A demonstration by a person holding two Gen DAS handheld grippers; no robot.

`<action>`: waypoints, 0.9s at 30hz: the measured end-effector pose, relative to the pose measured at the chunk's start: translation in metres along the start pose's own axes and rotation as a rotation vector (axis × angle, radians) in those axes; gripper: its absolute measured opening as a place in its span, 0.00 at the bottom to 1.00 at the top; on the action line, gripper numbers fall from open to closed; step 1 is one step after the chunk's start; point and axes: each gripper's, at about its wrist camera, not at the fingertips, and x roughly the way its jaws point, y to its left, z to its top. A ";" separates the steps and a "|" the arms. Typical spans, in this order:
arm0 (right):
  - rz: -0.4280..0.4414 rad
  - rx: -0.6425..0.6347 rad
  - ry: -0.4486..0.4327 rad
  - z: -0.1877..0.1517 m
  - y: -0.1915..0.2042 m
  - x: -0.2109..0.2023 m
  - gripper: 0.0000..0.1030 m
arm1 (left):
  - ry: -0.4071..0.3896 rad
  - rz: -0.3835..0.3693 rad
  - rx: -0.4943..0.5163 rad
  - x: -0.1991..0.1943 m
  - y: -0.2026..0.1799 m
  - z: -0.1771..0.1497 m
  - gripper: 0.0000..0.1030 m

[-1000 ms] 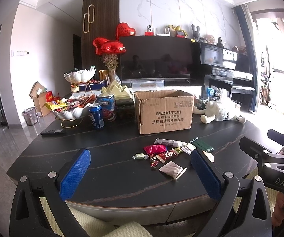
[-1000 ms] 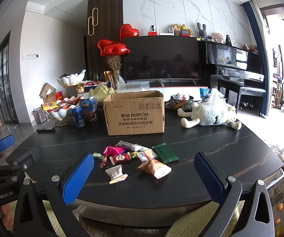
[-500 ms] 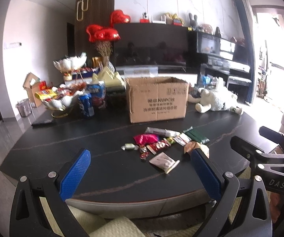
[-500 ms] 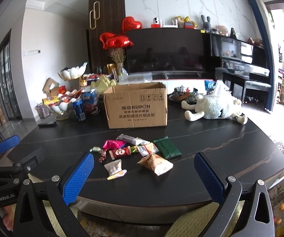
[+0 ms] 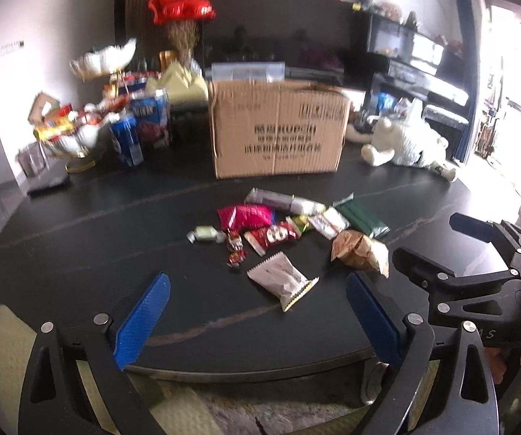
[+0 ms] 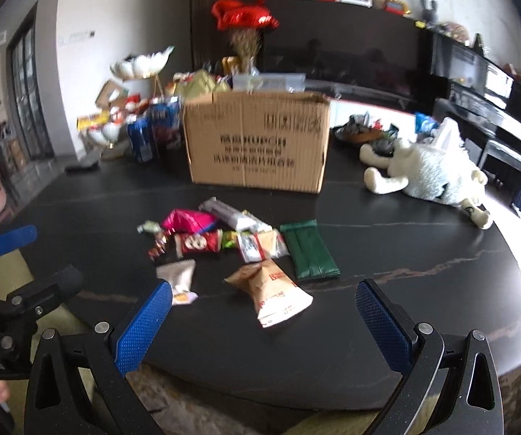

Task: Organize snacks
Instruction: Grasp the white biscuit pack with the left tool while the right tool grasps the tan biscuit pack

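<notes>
Several snack packets lie loose on the black table (image 5: pixel 79 224) in front of an open cardboard box (image 5: pixel 276 128): a white packet (image 5: pixel 280 282), a tan bag (image 5: pixel 360 252), a pink packet (image 5: pixel 246 215), a red packet (image 5: pixel 273 235), a green pouch (image 5: pixel 362 215). My left gripper (image 5: pixel 257 320) is open and empty, just before the white packet. My right gripper (image 6: pixel 264 320) is open and empty, over the table's near edge with the tan bag (image 6: pixel 271 286) between its fingers' line. The box (image 6: pixel 257 141) and green pouch (image 6: pixel 309 250) show there too.
A white plush toy (image 6: pixel 427 172) lies at the right of the table. Blue cans (image 5: pixel 126 139), a blue bag and a white tiered dish of snacks (image 5: pixel 75 127) stand at the back left. A dark remote (image 5: pixel 48 183) lies near the left edge.
Both grippers have moved forward and tilted down towards the snack pile, which now looks larger and closer. Both stay open.
</notes>
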 end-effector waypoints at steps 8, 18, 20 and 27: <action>0.067 -0.010 0.086 0.000 -0.017 0.040 0.92 | 0.097 0.021 -0.042 0.047 -0.009 0.002 0.88; 0.150 0.017 0.167 -0.004 -0.024 0.075 0.79 | 0.214 -0.001 -0.114 0.091 -0.012 -0.004 0.69; 0.163 0.016 0.182 -0.005 -0.025 0.080 0.77 | 0.223 -0.003 -0.112 0.097 -0.013 -0.005 0.66; 0.180 0.027 0.204 -0.006 -0.023 0.088 0.70 | 0.276 -0.044 -0.131 0.109 -0.010 -0.009 0.53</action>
